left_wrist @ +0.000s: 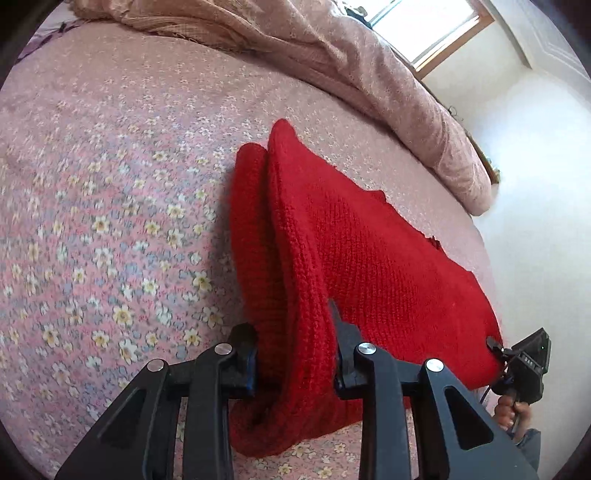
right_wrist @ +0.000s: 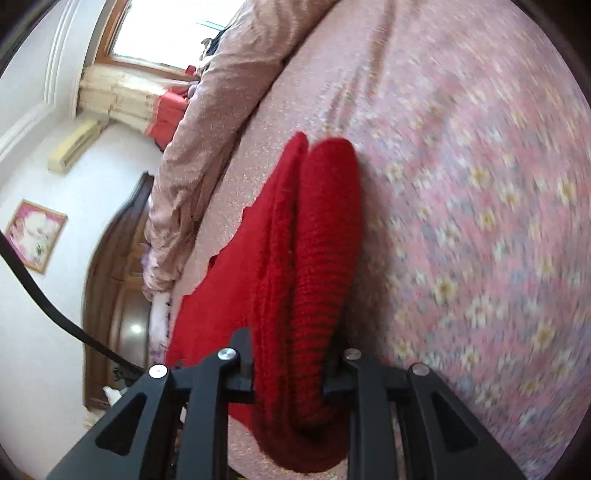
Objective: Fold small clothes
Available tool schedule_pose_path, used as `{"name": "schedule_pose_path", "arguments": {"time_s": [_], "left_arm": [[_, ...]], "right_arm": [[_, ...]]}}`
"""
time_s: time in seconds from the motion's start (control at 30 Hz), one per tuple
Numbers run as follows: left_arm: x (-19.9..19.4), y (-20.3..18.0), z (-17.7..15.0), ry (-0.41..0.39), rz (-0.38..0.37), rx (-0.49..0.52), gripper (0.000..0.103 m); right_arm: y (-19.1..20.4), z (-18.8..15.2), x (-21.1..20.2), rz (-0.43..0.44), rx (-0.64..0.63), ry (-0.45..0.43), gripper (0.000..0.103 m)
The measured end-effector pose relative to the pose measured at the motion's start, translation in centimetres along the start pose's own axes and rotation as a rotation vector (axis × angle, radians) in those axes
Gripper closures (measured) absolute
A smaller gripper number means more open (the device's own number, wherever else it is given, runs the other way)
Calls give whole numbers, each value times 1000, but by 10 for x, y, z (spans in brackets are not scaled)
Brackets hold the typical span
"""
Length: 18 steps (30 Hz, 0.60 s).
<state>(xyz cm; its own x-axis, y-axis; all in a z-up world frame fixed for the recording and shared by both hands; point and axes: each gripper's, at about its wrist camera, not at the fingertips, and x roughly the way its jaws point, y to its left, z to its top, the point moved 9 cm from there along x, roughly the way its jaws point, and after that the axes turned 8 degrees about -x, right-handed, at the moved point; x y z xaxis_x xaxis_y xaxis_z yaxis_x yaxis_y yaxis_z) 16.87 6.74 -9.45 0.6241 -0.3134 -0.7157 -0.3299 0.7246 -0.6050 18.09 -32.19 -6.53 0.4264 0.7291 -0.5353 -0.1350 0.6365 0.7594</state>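
Observation:
A red knitted garment (left_wrist: 354,254) is held above a bed with a pink flowered sheet (left_wrist: 110,184). My left gripper (left_wrist: 295,354) is shut on one bunched edge of the garment, which hangs in folds between its fingers. My right gripper (right_wrist: 291,365) is shut on the other bunched edge of the red garment (right_wrist: 303,258). The right gripper also shows in the left wrist view (left_wrist: 495,349), at the garment's far corner with a hand below it. The cloth stretches between the two grippers and its far part lies toward the sheet (right_wrist: 461,184).
A rumpled beige-pink quilt (left_wrist: 332,55) lies along the far side of the bed (right_wrist: 192,129). White wall, a window (left_wrist: 439,29), a dark wooden headboard (right_wrist: 118,277) and a framed picture (right_wrist: 35,236) are beyond the bed. A black cable (right_wrist: 55,314) hangs at the left.

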Motion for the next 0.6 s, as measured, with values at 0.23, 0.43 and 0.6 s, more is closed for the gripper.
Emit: {"name": "schedule_pose_path", "arguments": {"time_s": [0.23, 0.43, 0.6], "left_arm": [[-15, 18, -1, -6, -35, -97, 73], [-57, 24, -11, -80, 43, -65, 72], [-85, 9, -18, -116, 75, -4, 72]], "right_arm": [[-10, -5, 4, -2, 36, 31, 78], [-11, -7, 1, -34, 61, 37, 78], [-3, -6, -1, -82, 13, 42, 78]]}}
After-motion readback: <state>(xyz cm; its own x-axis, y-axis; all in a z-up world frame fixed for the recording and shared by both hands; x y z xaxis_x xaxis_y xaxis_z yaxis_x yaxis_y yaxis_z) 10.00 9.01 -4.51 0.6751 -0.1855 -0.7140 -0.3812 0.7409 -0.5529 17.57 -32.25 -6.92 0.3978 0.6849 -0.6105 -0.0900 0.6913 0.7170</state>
